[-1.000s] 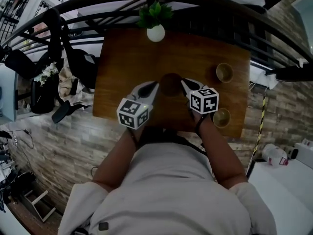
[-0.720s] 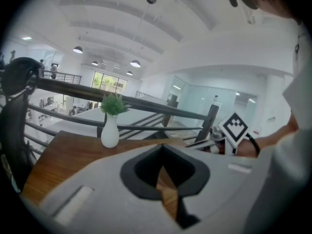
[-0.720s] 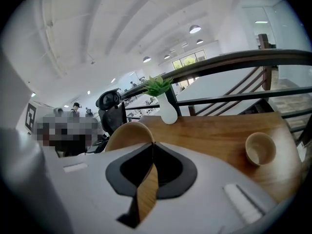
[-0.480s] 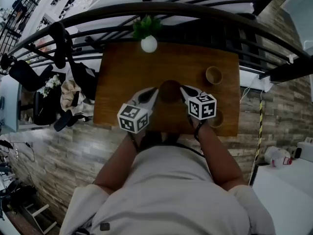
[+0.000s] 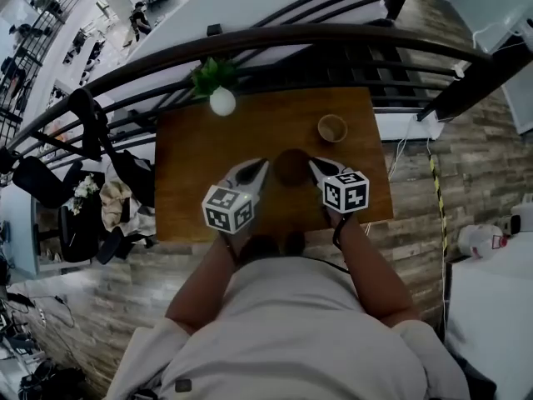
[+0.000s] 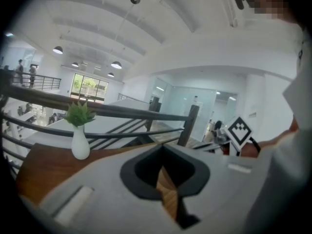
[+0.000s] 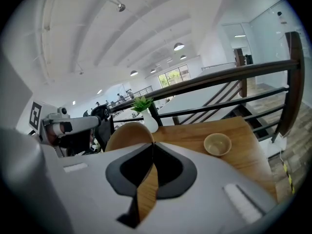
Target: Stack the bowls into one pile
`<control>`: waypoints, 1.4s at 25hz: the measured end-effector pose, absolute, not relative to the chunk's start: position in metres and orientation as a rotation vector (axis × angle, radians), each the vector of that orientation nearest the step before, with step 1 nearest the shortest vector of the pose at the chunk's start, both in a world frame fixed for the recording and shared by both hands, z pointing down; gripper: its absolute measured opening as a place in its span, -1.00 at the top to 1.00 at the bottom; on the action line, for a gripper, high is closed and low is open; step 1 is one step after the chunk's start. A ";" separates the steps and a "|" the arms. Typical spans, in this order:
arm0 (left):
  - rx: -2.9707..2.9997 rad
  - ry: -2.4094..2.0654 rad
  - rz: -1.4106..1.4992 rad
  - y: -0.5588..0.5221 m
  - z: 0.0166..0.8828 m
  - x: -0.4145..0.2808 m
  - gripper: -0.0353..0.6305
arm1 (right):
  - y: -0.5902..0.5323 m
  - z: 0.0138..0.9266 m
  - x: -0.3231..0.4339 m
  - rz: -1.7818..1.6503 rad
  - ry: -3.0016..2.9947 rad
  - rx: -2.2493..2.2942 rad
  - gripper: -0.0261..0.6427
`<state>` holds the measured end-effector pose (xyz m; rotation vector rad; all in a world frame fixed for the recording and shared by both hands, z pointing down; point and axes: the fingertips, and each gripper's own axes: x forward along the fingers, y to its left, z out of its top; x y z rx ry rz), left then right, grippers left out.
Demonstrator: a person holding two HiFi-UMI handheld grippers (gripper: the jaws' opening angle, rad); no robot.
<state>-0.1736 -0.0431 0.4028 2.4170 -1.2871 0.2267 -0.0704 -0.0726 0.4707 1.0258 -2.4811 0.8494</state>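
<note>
the dark brown bowl (image 5: 291, 167) is between my two grippers, over the middle of the wooden table (image 5: 191, 148). the left gripper (image 5: 263, 168) has the bowl's left edge and the right gripper (image 5: 316, 166) has its right edge. in each gripper view the jaws are closed tight on a thin bit of the bowl's wood. in the right gripper view the bowl's round side sticks up just past the jaws. from above i cannot tell if the bowl touches the table.

a lighter bowl (image 5: 331, 128) stands on the table, farther back and to the right, apart from the dark one. it is right way up and has nothing in it. a white vase (image 5: 221, 101) with a green plant (image 5: 212, 75) stands at the far edge, to the left. a black railing (image 5: 333, 33) runs behind the table.
</note>
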 end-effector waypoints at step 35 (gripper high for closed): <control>2.659 -0.785 0.265 -0.027 0.376 -0.145 0.88 | -0.014 0.436 -0.022 0.943 -2.343 1.579 0.87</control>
